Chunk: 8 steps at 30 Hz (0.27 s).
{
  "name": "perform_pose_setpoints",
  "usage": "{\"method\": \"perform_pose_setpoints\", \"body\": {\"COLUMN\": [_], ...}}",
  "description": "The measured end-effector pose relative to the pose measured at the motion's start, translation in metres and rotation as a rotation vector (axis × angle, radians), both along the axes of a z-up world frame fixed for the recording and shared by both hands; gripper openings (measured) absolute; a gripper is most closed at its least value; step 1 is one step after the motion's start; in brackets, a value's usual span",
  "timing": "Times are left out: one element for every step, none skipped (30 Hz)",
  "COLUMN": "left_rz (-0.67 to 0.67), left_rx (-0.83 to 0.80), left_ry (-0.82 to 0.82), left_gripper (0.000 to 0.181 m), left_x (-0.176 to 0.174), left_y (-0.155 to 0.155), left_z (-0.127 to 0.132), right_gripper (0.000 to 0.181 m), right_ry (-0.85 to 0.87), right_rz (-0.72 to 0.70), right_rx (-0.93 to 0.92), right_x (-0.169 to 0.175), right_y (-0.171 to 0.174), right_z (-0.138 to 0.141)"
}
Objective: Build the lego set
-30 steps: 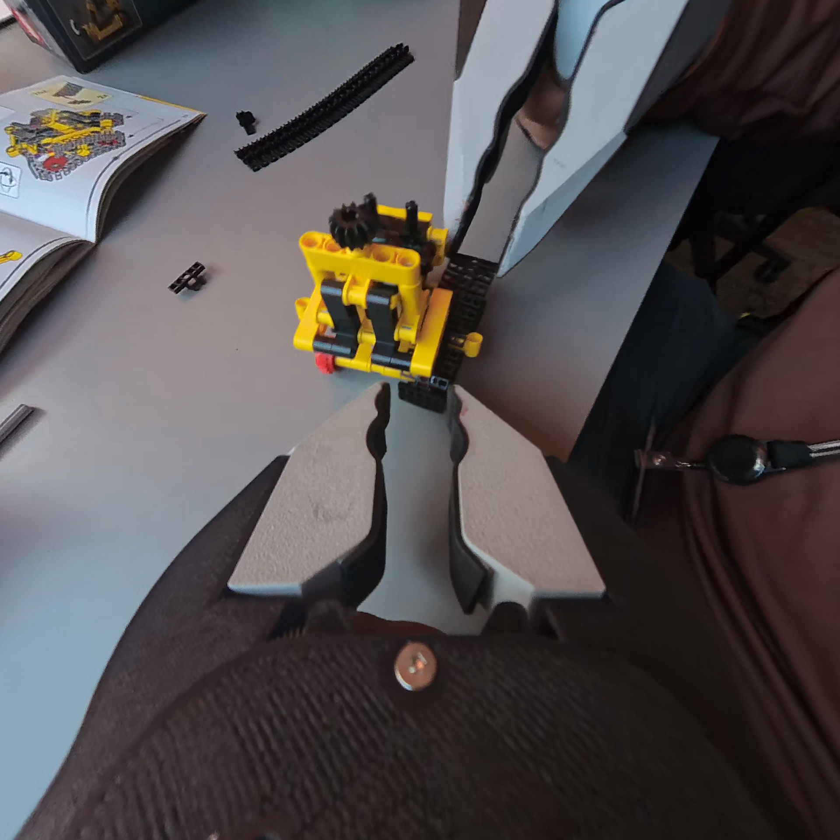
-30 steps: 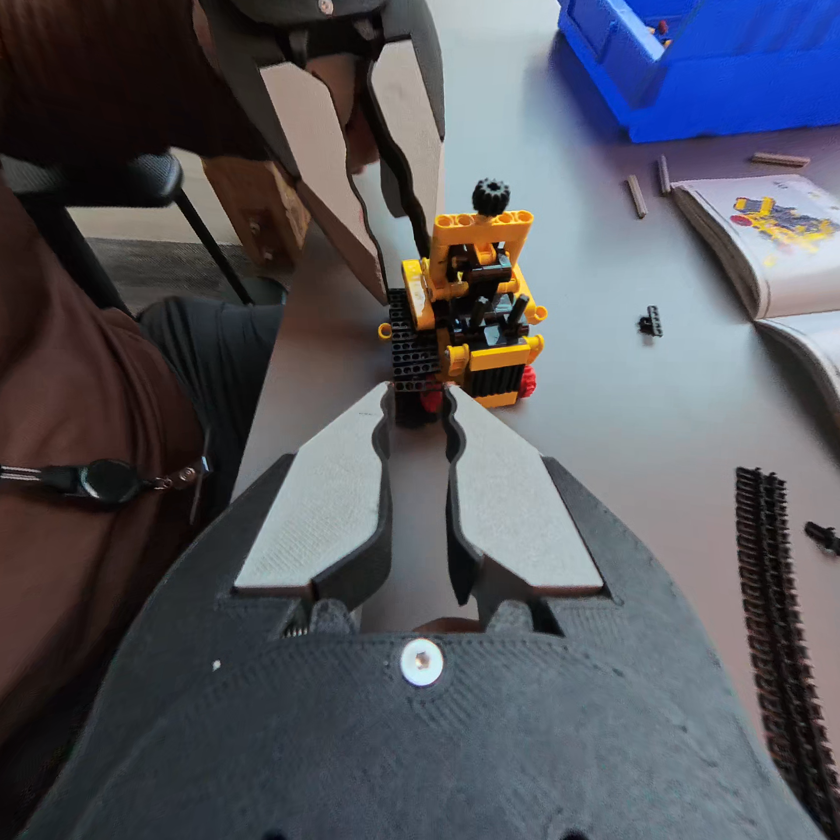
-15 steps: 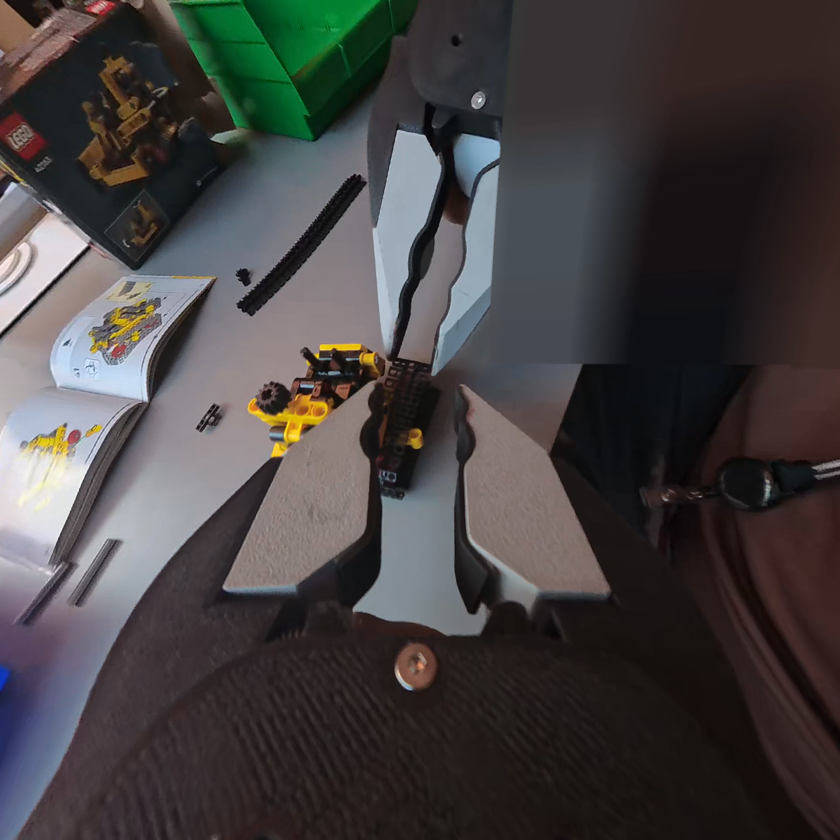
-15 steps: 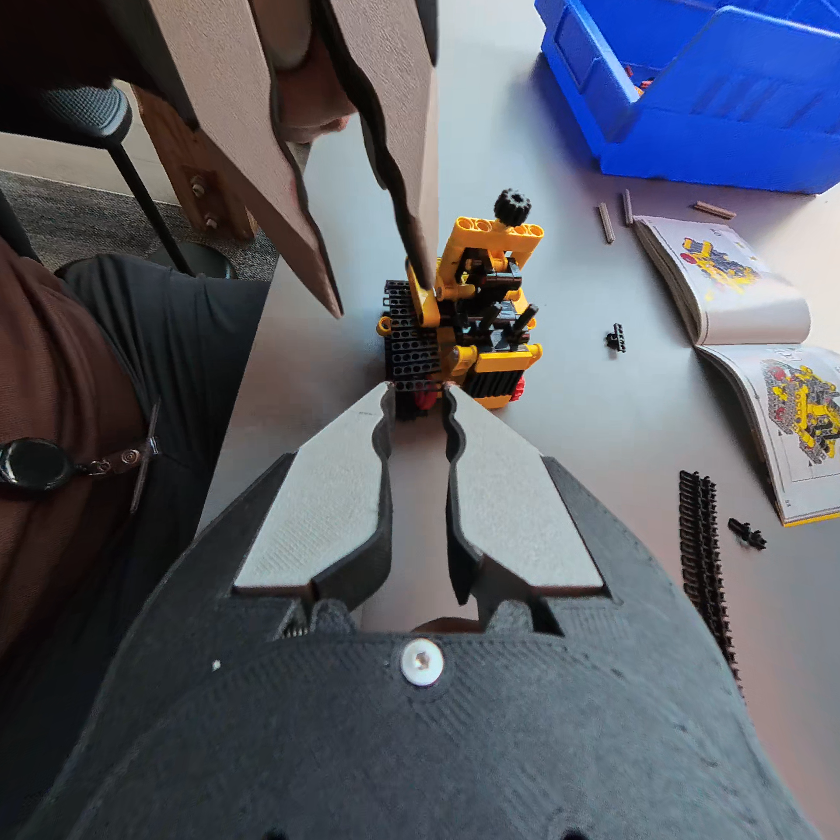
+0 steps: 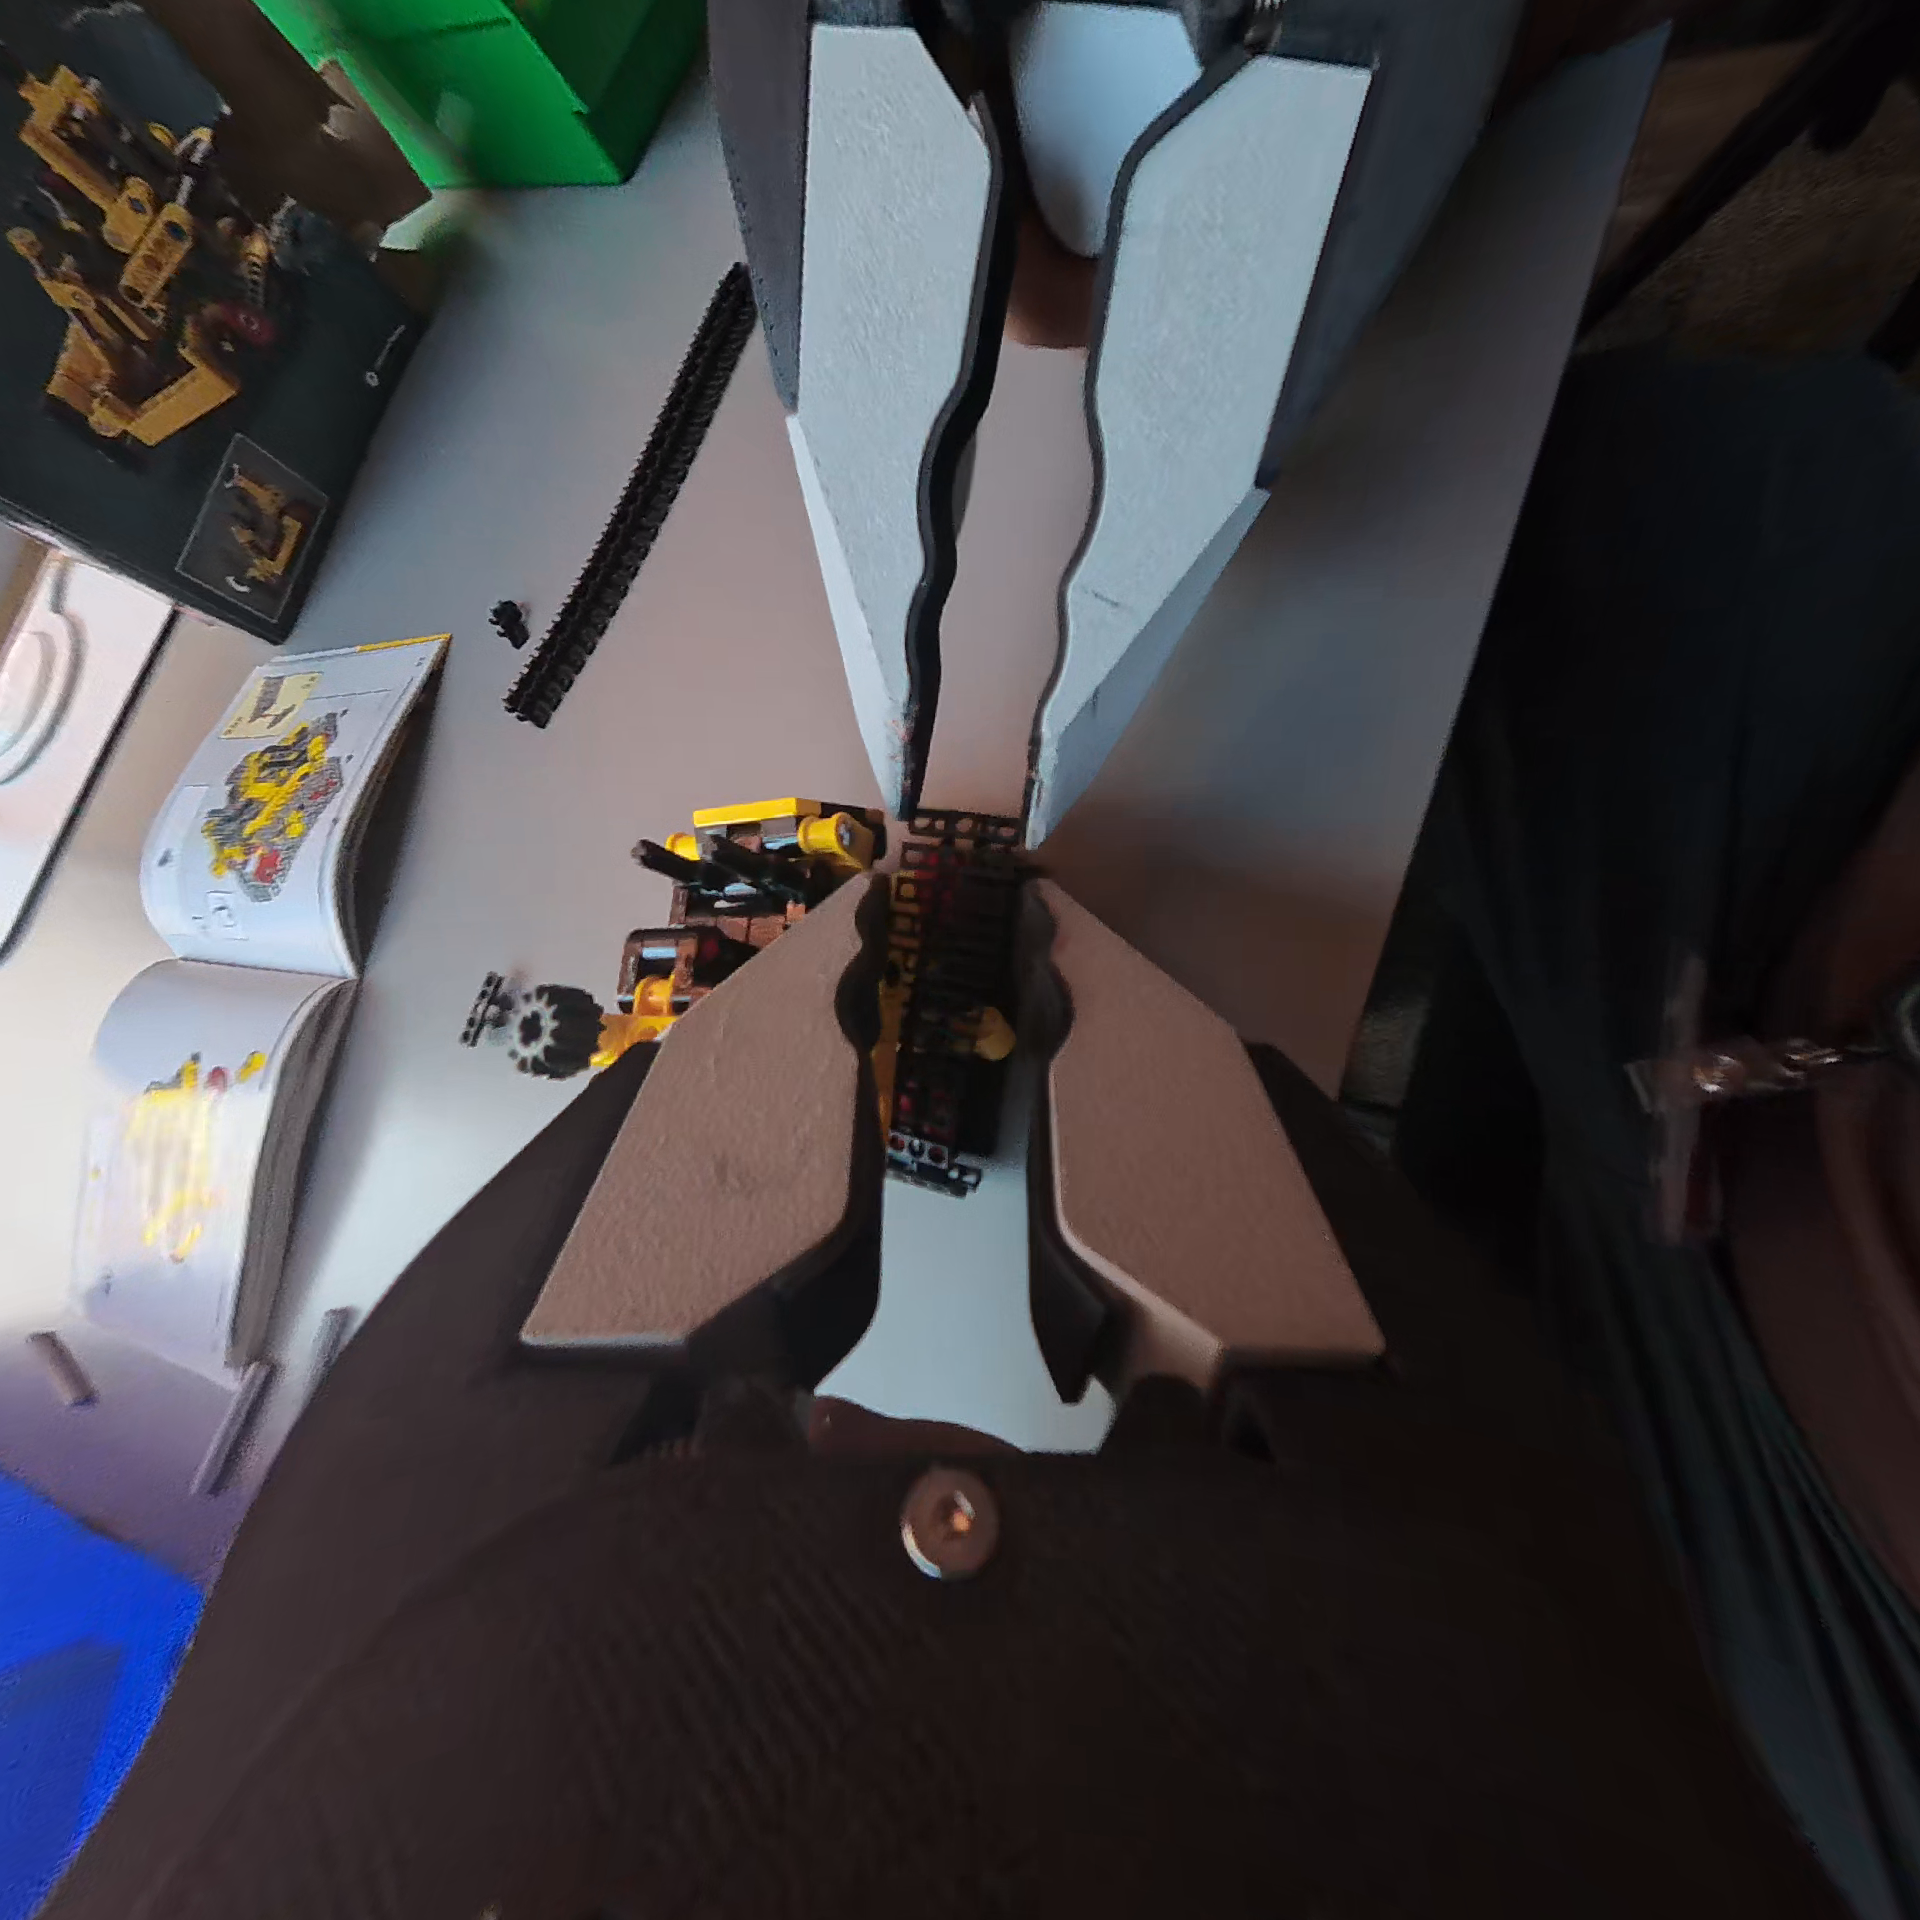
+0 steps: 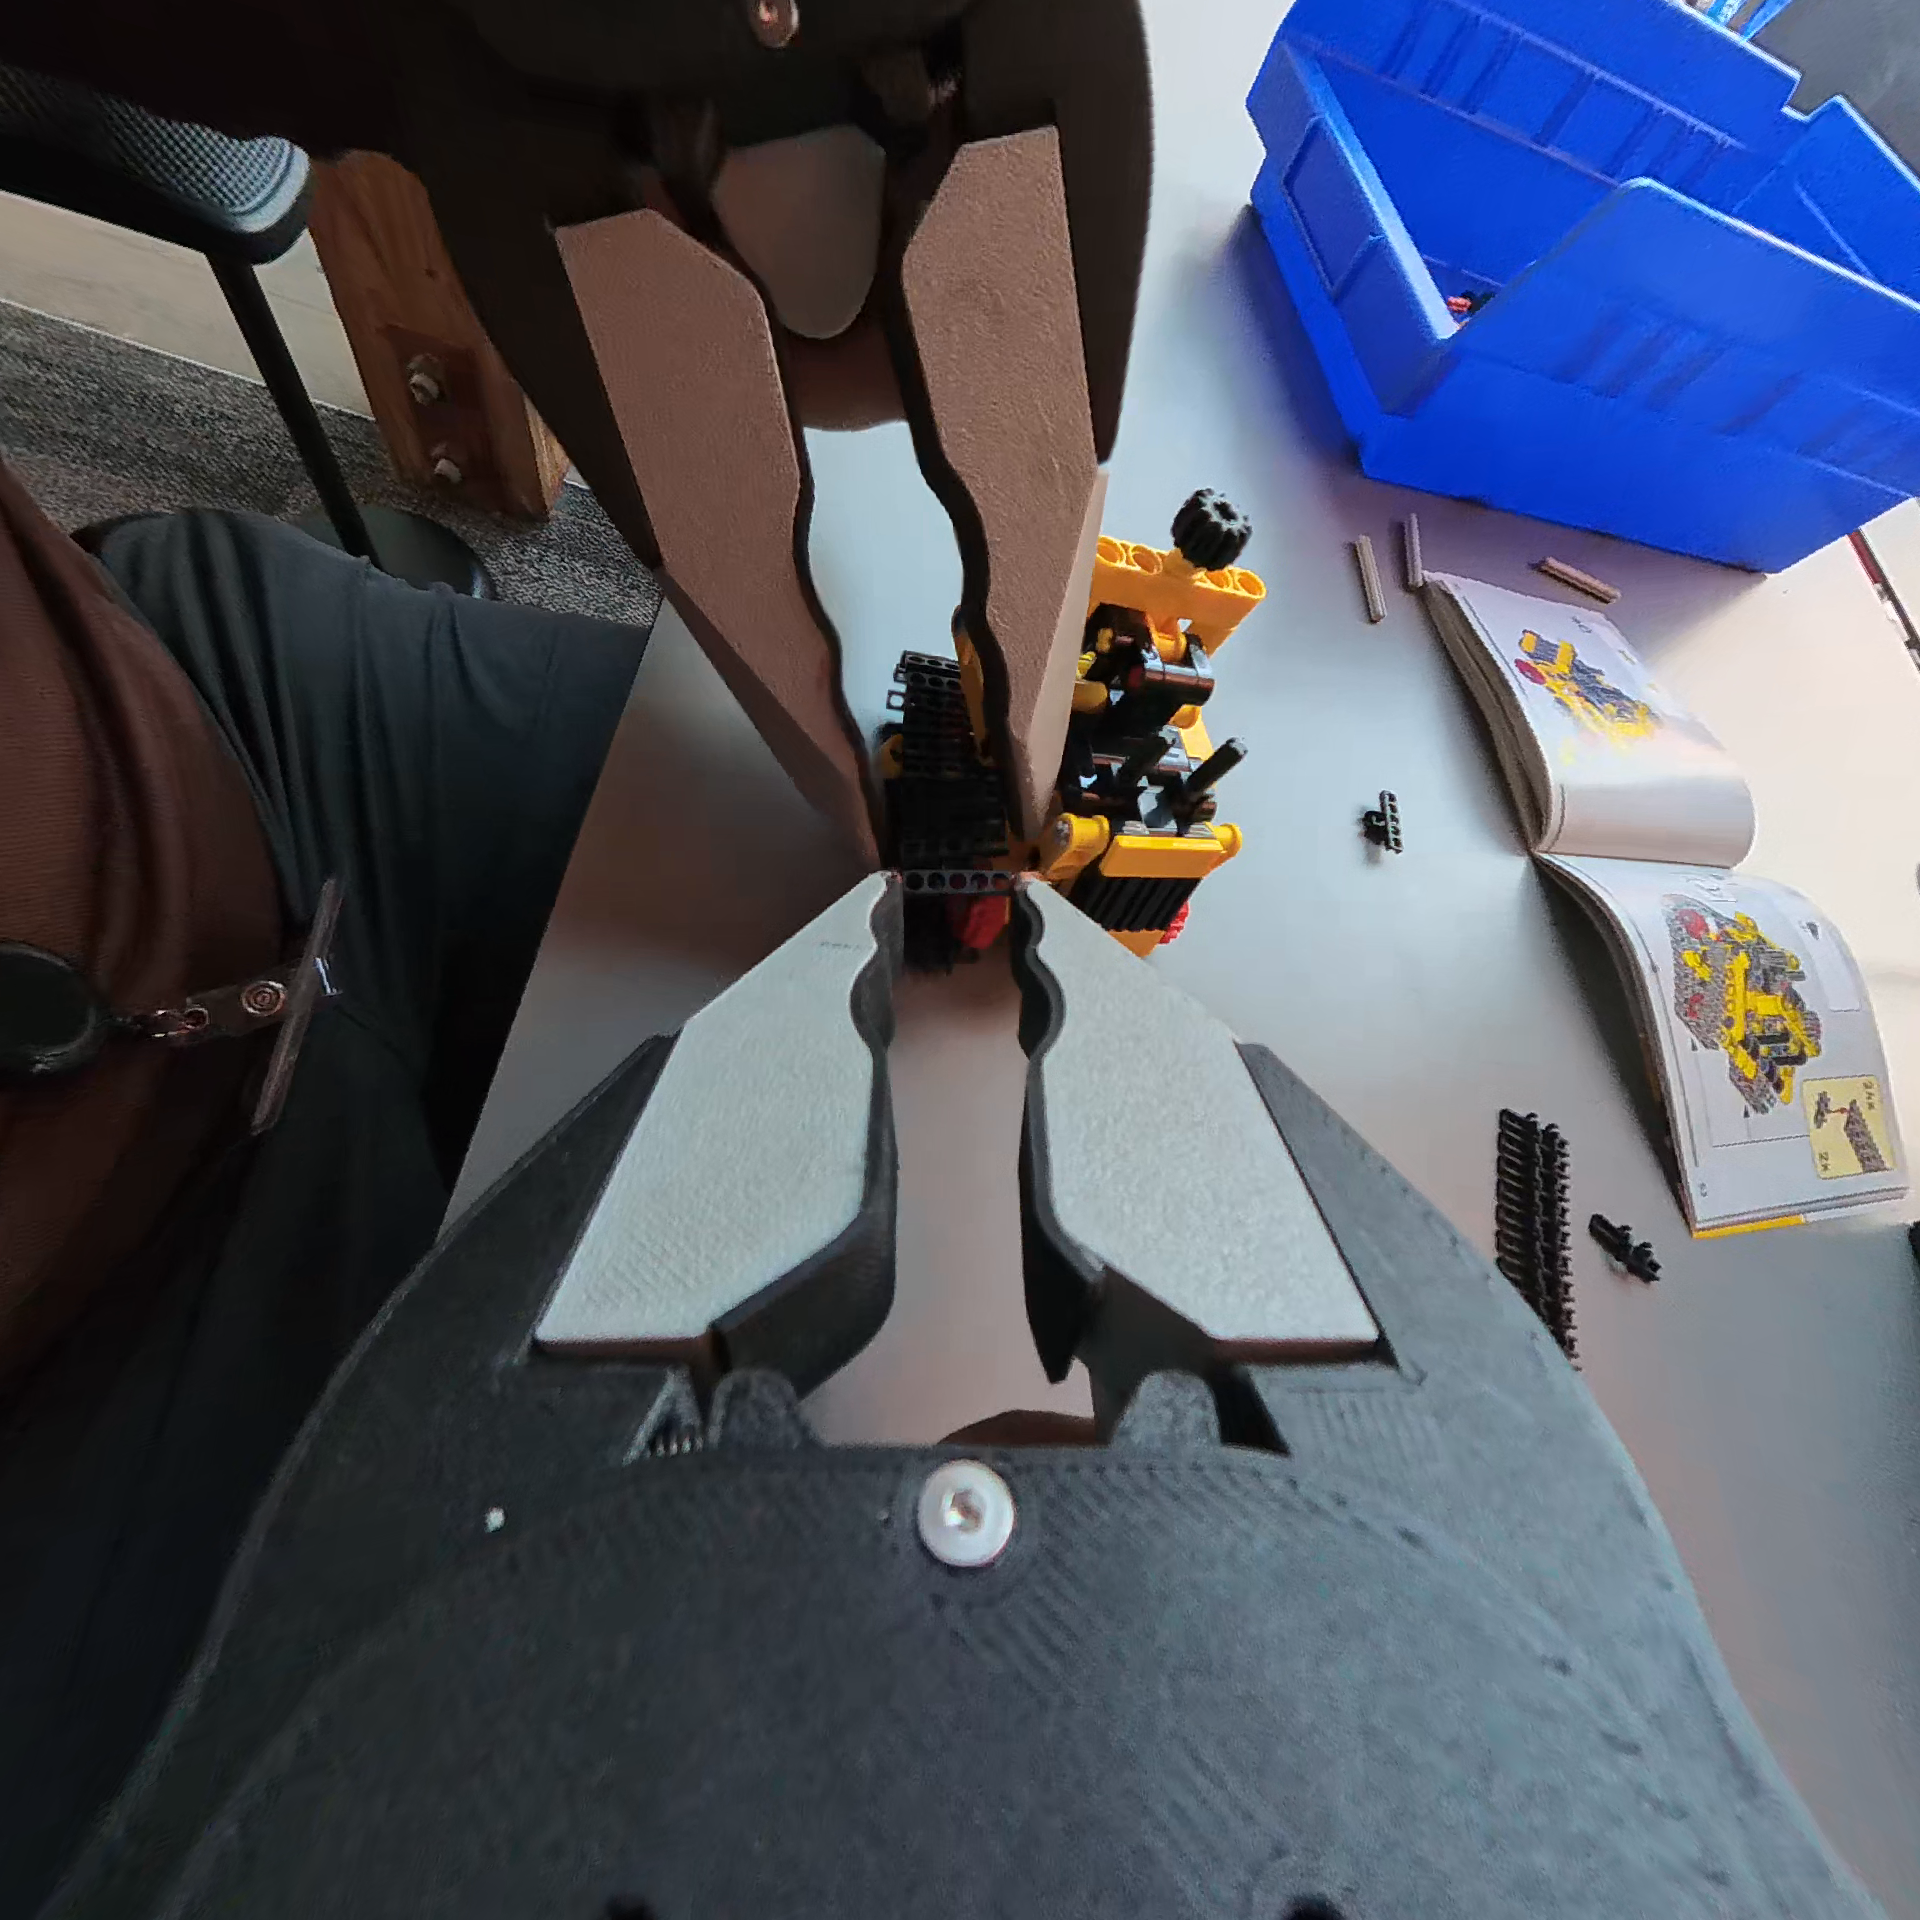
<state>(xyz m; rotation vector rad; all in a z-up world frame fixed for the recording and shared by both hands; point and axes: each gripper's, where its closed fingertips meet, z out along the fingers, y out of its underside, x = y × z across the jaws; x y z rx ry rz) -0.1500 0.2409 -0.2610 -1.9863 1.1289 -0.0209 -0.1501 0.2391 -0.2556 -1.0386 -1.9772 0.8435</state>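
Risk first. I have both tools on the same track band, from opposite ends, near the surface's edge by my lap. If I squeeze or pull unevenly, I judge the links could pop apart or the band could slip off its wheels. A twist could also tip the model toward the edge, and the loose-looking gear on top could drop off.

Left tool (image 5: pixel 951 883): jaws part open, not fully. They straddle the black track (image 5: pixel 951 997) mounted on the near side of the model (image 5: pixel 758 883). The left finger lies against the yellow body beside the track. I cannot tell whether the right finger touches the track, so I cannot confirm a firm grip.

Right tool (image 6: pixel 956 883): jaws set to about the track's width. The tips sit at the track's end, at a thin black cross beam (image 6: pixel 958 881), with a red hub (image 6: pixel 977 920) just behind. Contact looks likely on both tips; clamping force is not readable.

Outward from the tools: the model stands on the grey surface (image 6: pixel 1299 987), close to its edge, black gear (image 6: pixel 1210 525) uppermost. Well apart lie a second track strip (image 5: pixel 634 499), still unmounted, a small black pin (image 5: pixel 509 620) beside it, and another small black piece (image 6: pixel 1382 821) near the open manual (image 6: pixel 1621 790). Beyond are the set's box (image 5: pixel 177 312), a green bin (image 5: pixel 520 83) and a blue bin (image 6: pixel 1610 260).

My judgement: one track is on and one is left to fit.
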Motion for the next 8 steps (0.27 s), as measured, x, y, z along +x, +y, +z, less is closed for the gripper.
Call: {"method": "perform_pose_setpoints", "body": {"left_rz": [-0.008,-0.014,-0.017,-0.016,-0.025,-0.029,-0.030,-0.031], "left_rx": [-0.013,-0.023,-0.022,-0.014,-0.015,-0.018,-0.021,-0.018], "left_ry": [-0.021,-0.035,-0.038,-0.032,-0.028,-0.030,-0.034,-0.036], "left_gripper": [0.023,0.023,0.023,0.019,0.019,0.019,0.019,0.019], "left_x": [0.0019,0.0031,0.0032,0.0025,0.0026,0.0029,0.0030,0.0030], "left_y": [-0.0005,-0.0006,0.0004,0.0019,0.0018,0.0016,0.0017,0.0018], "left_z": [-0.0002,-0.0009,-0.0010,-0.0006,-0.0010,-0.0008,-0.0006,-0.0003], "right_gripper": [0.017,0.017,0.017,0.017,0.017,0.017,0.017,0.017], "right_ry": [0.002,0.004,0.007,0.009,0.010,0.013,0.016,0.018], "right_rz": [0.002,0.003,0.003,0.003,0.004,0.006,0.007,0.008], "right_rx": [0.003,0.006,0.010,0.010,0.008,0.008,0.009,0.009], "right_x": [0.0001,0.0003,0.0004,0.0005,0.0007,0.0008,0.0009,0.0010], "right_y": [-0.0004,-0.0007,-0.0004,-0.0003,-0.0006,-0.0007,-0.0007,-0.0008], "right_z": [0.0001,0.0003,0.0007,0.0009,0.0011,0.0016,0.0018,0.0020]}}
